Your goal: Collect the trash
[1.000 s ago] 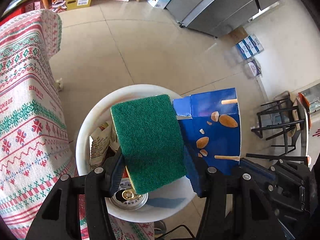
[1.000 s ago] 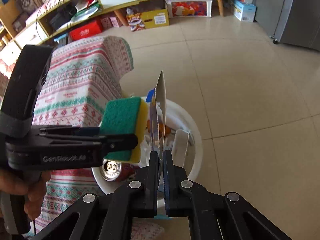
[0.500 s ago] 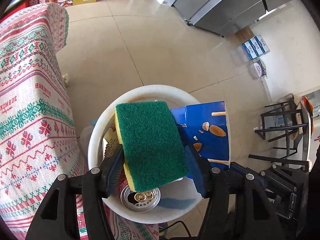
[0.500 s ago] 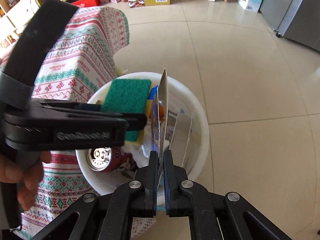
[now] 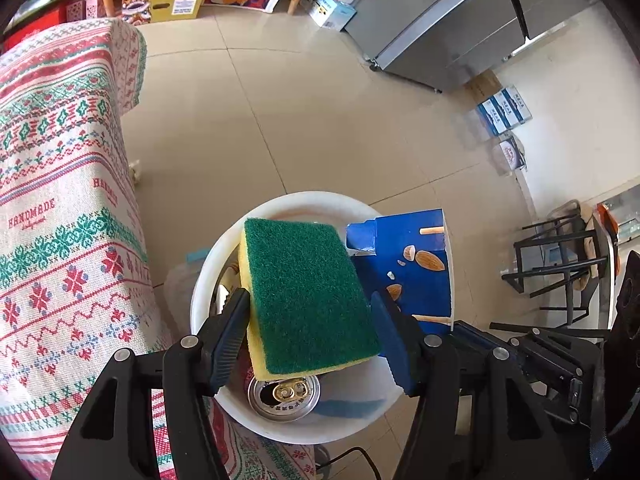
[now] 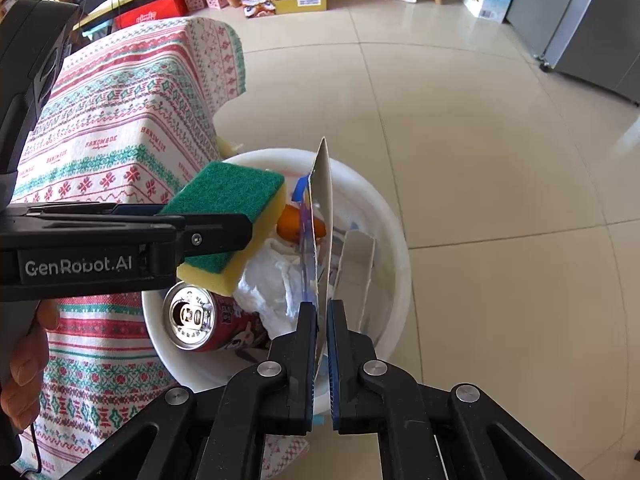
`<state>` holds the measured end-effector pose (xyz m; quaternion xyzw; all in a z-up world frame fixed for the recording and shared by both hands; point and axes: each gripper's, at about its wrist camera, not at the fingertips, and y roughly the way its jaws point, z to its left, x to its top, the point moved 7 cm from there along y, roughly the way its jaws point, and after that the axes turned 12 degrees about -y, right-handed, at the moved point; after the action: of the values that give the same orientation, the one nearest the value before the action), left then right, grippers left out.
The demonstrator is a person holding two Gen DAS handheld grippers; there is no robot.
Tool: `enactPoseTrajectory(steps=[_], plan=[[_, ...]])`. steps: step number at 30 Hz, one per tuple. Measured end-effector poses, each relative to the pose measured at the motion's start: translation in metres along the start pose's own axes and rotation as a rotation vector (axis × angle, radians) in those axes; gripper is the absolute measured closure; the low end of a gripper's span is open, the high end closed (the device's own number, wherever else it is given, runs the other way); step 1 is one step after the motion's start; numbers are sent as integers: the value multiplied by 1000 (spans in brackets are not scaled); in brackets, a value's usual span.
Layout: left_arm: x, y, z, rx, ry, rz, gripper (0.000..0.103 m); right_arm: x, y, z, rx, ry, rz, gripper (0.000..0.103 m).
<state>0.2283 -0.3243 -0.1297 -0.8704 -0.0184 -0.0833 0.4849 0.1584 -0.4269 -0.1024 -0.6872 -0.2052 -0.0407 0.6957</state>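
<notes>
Tongs: left tongs (image 5: 310, 330) just widening around green-and-yellow sponge (image 5: 306, 296) over white bin (image 6: 394, 256) (likely a release), right tongs (image 6: 319, 312) clamped on flattened blue carton (image 5: 404, 260), held edgewise above it.

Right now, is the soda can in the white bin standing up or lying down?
Lying down: the soda can rests on its side in the white bin, top facing outward.

Black fingers (image 6: 288, 344), blue pads, silver screws, "GenRobot.AI" marking.
</notes>
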Motion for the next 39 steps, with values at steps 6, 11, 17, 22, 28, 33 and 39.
enactPoseTrajectory(steps=[6, 11, 17, 22, 28, 33, 39], plan=[[-3, -2, 5, 17, 40, -20, 33, 1, -2, 0, 16, 7, -14, 99], [-2, -8, 5, 10, 50, -41, 53, 1, 2, -2, 128, 81, -18, 99], [-11, 6, 3, 30, 74, -9, 59, -1, 19, -8, 198, 202, 11, 98], [-14, 14, 1, 38, 76, 9, 60, 5, 4, -8, -1, 90, -5, 98], [-10, -1, 7, 7, 51, 3, 59, 4, 27, 6, -16, 25, 75, 97], [-13, -29, 13, 18, 45, -34, 57, 1, 54, 28, 28, -13, 143, 91], [-25, -67, 20, 45, 54, -99, 53, 11, 7, 17, 151, 90, -4, 60]])
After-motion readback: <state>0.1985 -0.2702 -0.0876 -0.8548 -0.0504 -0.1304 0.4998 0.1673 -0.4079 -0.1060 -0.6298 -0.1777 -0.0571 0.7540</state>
